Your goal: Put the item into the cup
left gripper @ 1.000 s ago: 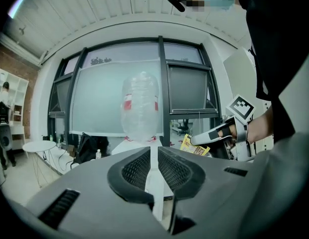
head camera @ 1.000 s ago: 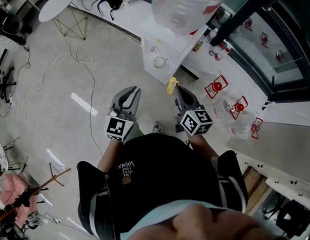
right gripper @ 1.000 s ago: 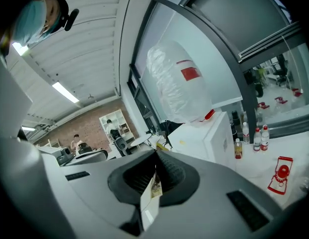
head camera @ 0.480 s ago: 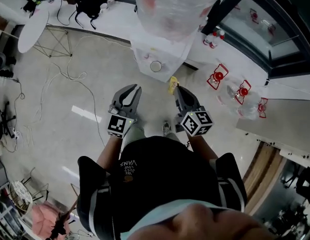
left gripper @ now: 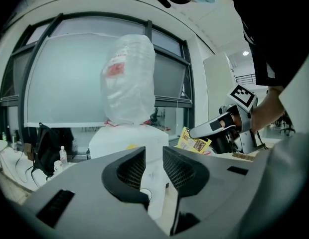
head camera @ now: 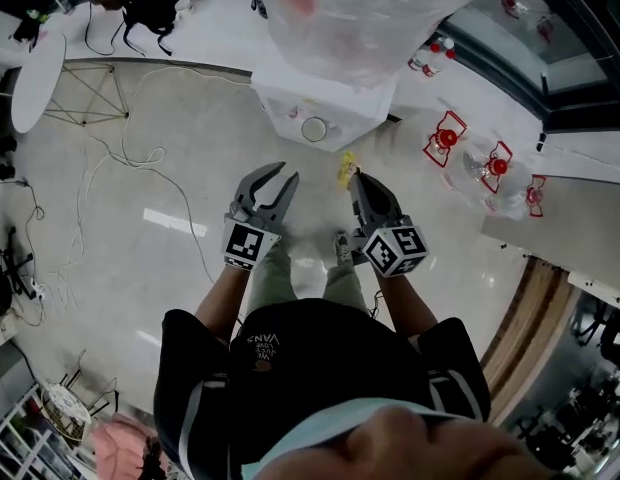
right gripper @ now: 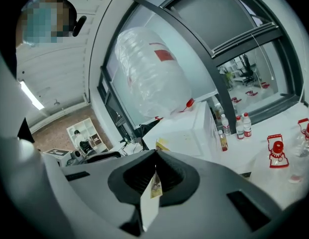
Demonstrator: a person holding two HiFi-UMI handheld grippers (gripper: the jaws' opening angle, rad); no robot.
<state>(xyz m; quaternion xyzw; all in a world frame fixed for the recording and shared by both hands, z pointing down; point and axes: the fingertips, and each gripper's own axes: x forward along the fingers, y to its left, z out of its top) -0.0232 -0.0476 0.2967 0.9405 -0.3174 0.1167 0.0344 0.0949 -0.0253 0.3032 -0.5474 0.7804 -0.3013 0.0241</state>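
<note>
Right gripper (head camera: 356, 178) clenched on flat yellow printed sachet (head camera: 345, 168), ribbed black pads pinching its thin edge, left gripper (head camera: 286, 174) empty, jaws just been opening, small round cup (head camera: 314, 128) on boxy white dispenser (head camera: 280, 103), ahead of sachet, apart.

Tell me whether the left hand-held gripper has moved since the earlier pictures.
Yes. The left hand-held gripper has closed in on the white water dispenser in the head view, and its jaws have just been opening, with nothing between them.
</note>
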